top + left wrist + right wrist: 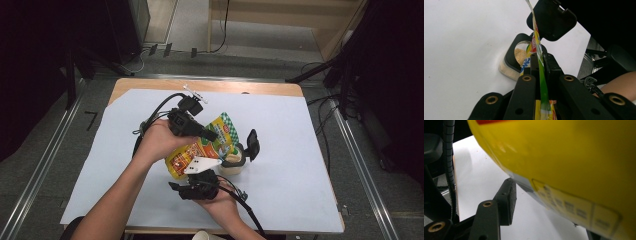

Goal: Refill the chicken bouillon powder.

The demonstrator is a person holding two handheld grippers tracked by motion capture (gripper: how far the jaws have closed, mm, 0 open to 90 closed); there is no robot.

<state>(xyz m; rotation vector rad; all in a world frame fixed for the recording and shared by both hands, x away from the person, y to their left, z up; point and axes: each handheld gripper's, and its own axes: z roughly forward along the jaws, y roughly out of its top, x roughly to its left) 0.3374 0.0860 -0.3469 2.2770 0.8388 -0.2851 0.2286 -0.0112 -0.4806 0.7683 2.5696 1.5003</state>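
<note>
The right gripper (202,175), nearest the person, sits under the low end of the yellow pouch (200,147); its one visible pad stands off the pouch — whether it grips I cannot tell. Farther off, the left gripper (209,134) is clamped on the pouch's upper edge (539,53). The pouch — yellow, green-checked at top — tilts over the open container (235,162) of beige powder, its black lid (252,144) flipped up.
</note>
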